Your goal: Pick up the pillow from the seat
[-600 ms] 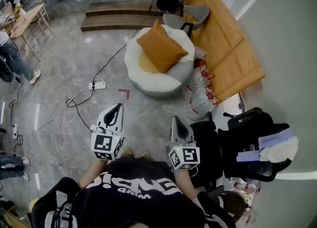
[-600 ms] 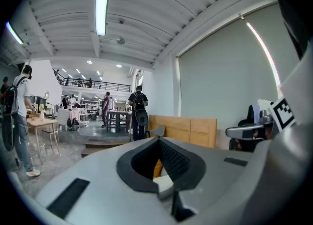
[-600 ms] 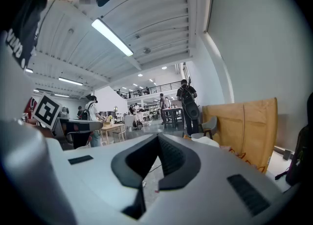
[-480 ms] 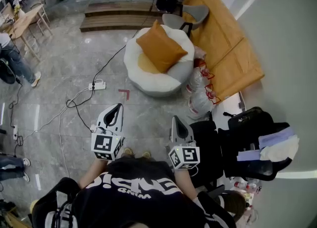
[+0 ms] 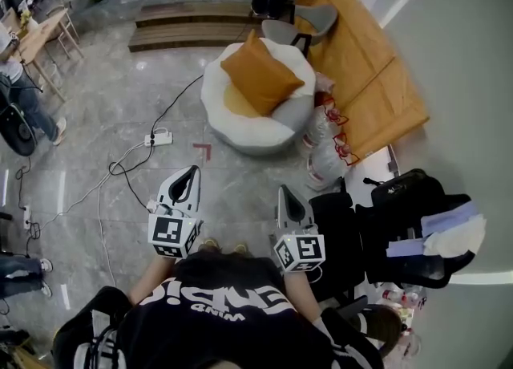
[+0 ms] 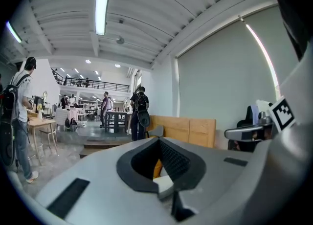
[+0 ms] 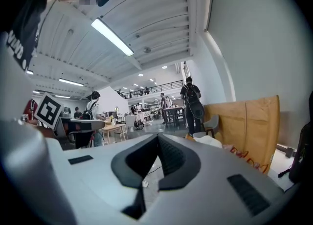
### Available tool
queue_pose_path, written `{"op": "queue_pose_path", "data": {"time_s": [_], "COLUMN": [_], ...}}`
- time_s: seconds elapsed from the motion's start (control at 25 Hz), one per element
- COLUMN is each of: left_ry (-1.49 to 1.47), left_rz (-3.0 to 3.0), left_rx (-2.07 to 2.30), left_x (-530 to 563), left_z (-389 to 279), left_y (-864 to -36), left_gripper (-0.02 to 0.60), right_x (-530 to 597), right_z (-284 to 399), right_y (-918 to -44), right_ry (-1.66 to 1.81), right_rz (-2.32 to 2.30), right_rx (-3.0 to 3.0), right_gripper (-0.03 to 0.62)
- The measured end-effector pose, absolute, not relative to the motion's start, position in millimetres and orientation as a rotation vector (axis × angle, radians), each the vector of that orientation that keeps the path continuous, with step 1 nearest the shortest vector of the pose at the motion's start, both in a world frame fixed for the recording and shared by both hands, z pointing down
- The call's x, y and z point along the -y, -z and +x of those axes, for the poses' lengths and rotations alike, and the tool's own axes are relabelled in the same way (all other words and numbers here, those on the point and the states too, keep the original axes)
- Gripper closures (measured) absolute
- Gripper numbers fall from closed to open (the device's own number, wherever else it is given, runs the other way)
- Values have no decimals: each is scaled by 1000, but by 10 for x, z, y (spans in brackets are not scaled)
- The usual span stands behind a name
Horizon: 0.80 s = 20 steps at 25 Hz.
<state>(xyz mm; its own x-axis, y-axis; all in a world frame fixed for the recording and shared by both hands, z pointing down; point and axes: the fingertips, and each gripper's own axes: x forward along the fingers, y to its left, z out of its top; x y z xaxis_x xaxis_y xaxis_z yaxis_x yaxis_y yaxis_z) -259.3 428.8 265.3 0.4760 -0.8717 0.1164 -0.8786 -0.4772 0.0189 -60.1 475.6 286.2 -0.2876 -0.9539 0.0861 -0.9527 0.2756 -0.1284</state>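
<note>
Finding: judging from how things lie, the pickup has not begun; the approach, the grasp and the lift all remain.

The grey tiled floor (image 5: 120,119) shows a wide bare stretch between the person and the target. On the far right, orange panels (image 5: 365,62) lean along the wall. The round white seat (image 5: 240,131) stands on the floor at the far centre, just beside those panels. The orange pillow (image 5: 260,77) rests on top of the seat, propped at a tilt against its back edge and untouched.

The left gripper (image 5: 192,172) is held near the person's body, well apart from the seat, pointing toward it. Its own view shows the jaws closed together with nothing gripped; only a sliver of the distant pillow shows through the opening behind the tips. The right gripper (image 5: 284,192) is held level alongside, likewise well short of the seat, jaws closed and empty.

A white power strip (image 5: 158,138) with trailing cables lies on the floor left of the seat, a probable trip point on the way in.
</note>
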Motion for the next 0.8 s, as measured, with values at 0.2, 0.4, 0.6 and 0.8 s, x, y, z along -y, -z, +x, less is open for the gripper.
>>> {"op": "queue_pose_path", "data": {"time_s": [0.2,0.4,0.6,0.8], "left_ry": [-146,-144,-142,-146], "left_rz": [2660,2668,2675,2666], "left_rx": [1509,1470,1465,1464], "left_x": [-4273,-4143,-3999,-3758], "left_z": [-2641,-2681,-2641,-2575], "left_y": [-2679,-2739,-2725,-2750], "left_gripper": [574,574,574,574], "right_x": [-4774,-4700,-4528,-4283], "right_z": [-667,-658,-596,-570], "right_y": [-2792,-2760,-2739,-2813], "right_ry": [257,241,193,213], "right_rz": [-1842,-1871,-1909,-1907], "right_rx": [-2467,-2452,-2449,-2460], "right_gripper": [572,572,572,572]}}
